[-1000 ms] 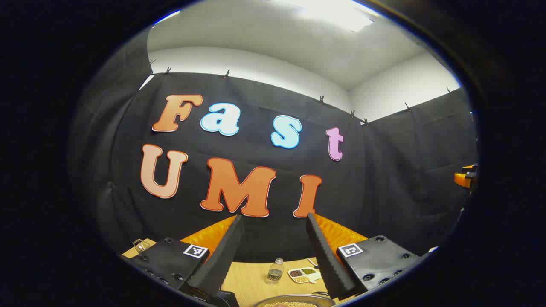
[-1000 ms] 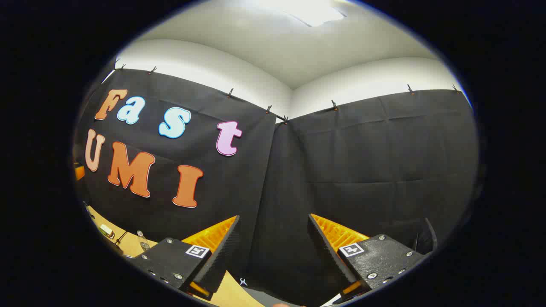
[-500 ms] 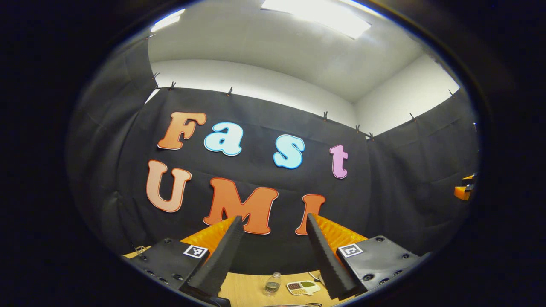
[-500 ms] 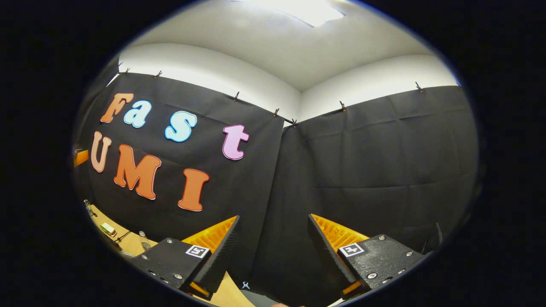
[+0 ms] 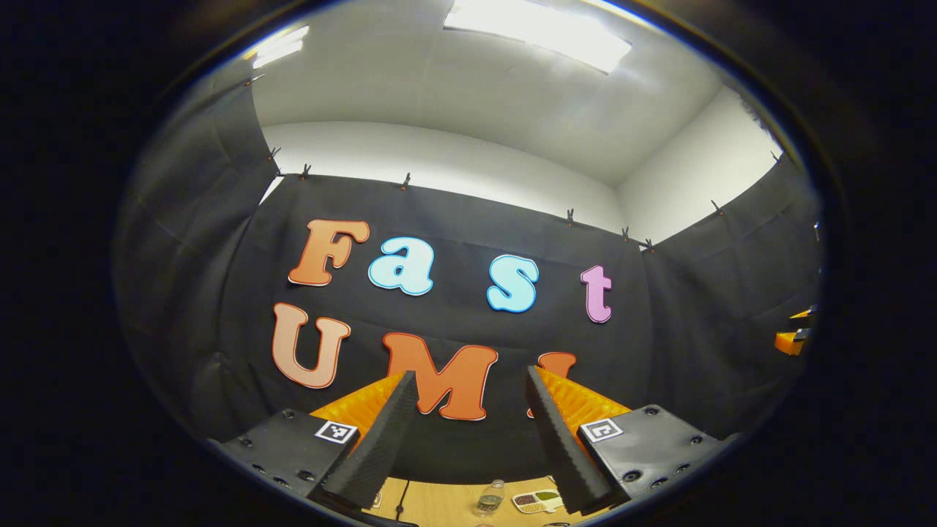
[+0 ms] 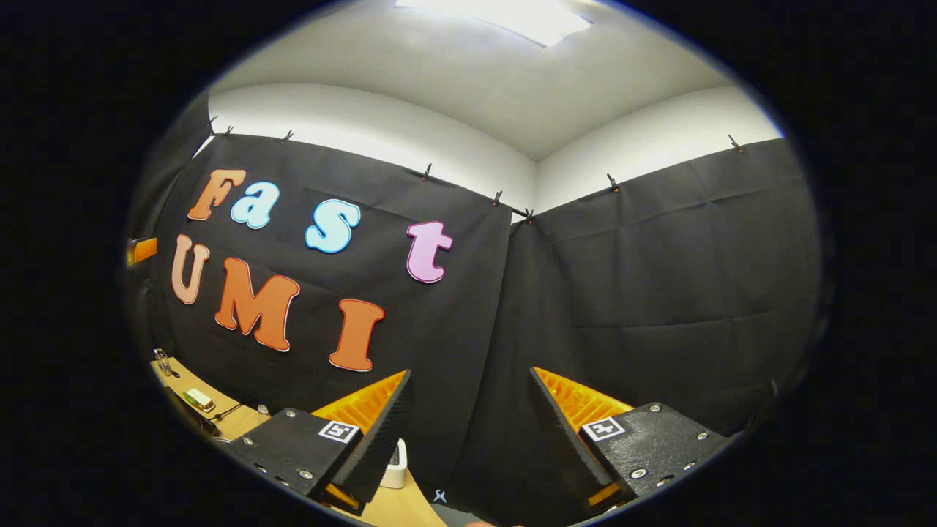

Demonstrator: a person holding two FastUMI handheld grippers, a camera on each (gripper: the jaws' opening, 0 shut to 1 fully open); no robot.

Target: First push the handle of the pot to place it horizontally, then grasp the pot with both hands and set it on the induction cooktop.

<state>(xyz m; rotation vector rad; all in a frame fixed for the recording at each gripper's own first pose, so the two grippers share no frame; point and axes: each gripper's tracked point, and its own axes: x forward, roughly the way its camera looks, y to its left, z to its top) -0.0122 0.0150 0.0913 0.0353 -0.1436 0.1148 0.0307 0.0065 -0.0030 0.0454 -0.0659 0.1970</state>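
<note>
Left hand-held gripper [image 5: 468,410] and right hand-held gripper [image 6: 468,410], each tilted upward with fingers spread apart and nothing between them. Beyond the left fingers, on the wooden surface [image 5: 439,505]: a small bottle [image 5: 488,501] beside a divided dish [image 5: 538,501]. The pot's position cannot be told.

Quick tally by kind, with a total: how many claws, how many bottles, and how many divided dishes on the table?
Claws: 2, the left claw and the right claw, both open
Bottles: 1, a clear bottle
Divided dishes: 1, a divided dish beside the bottle
Total: 4
</note>
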